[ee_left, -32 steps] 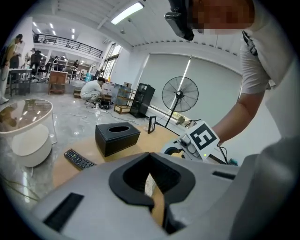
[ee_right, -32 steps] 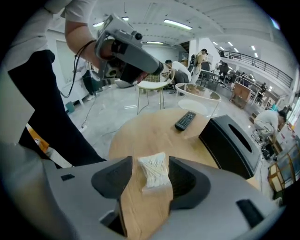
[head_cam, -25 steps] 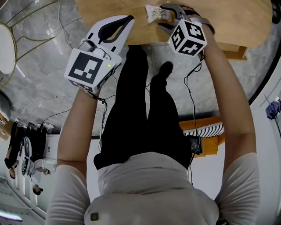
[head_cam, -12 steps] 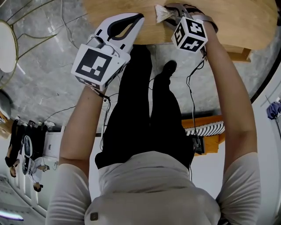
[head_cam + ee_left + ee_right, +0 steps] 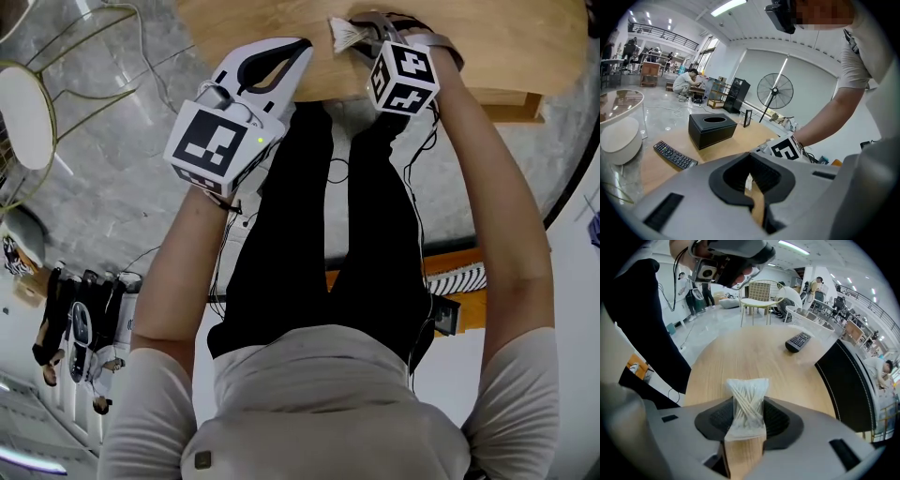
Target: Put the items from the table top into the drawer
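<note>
A clear bag of thin wooden sticks (image 5: 747, 399) lies on the round wooden table (image 5: 740, 352) near its front edge. My right gripper (image 5: 746, 420) points steeply down over it. Its jaws are closing, and the pads pinch the bag at its waist. In the head view the bag (image 5: 347, 31) pokes out to the left of the right gripper (image 5: 367, 36). My left gripper (image 5: 298, 47) hovers at the table's edge, to the left of the bag. Its jaws are together and hold nothing (image 5: 752, 187).
A black remote (image 5: 674, 155) and a black tissue box (image 5: 712, 129) sit farther back on the table. The remote (image 5: 798, 341) and the box (image 5: 848, 385) lie beyond and to the right of the bag. A round stool (image 5: 23, 112) stands on the floor at the left.
The right gripper's jaws have drawn in around the bag of sticks. The left gripper has drifted slightly right along the table edge. The bag has stayed in place.
</note>
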Available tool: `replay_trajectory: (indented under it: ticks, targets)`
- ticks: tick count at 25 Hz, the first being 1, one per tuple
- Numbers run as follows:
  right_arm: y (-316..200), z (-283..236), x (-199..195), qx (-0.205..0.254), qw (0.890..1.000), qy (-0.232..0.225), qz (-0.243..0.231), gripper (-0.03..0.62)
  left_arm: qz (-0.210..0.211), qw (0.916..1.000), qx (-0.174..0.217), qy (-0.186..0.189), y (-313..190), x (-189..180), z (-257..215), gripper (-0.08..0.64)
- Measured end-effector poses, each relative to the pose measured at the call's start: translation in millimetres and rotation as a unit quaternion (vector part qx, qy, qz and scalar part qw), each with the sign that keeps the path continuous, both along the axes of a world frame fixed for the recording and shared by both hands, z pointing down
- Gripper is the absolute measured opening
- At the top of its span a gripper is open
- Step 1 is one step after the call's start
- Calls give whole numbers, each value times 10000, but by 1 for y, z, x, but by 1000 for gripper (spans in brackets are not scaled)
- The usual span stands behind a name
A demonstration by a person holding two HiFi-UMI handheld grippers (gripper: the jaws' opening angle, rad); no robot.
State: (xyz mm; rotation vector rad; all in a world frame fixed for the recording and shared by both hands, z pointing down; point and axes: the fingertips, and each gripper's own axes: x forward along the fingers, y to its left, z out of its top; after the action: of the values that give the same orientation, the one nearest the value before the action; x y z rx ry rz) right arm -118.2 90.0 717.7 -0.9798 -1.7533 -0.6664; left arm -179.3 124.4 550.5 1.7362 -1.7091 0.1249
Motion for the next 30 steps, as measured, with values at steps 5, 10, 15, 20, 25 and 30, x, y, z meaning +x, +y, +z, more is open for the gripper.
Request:
replay_trajectory:
  ticks: [5,10,15,20,25,30]
  targets:
    - [-7,-4,8,-39,9991,-147,385,186,154,9999,-11,-8,-16,16,0,9]
    - [-23,-17,27,-190,9954,-202,918,187,432,9991,-14,-10,-42,42,-10,9]
    - [-57,-23,54,-241,9889,-234,1447,187,606,9981,-24,-51,-73,59,-14,9]
    - [-114,-28,99,-276,9750,-210,2196,187,787,9969,-36,-45,-118,89,-17,9]
    - [-169,-29,157,-346,9523,-206,3025,187,1054,9944,-39,-17,-169,139,-14,9]
    - [-206,-23,202,-402,9327,-191,3578,187,1214,9926,-75,51,-206,177,-6,9]
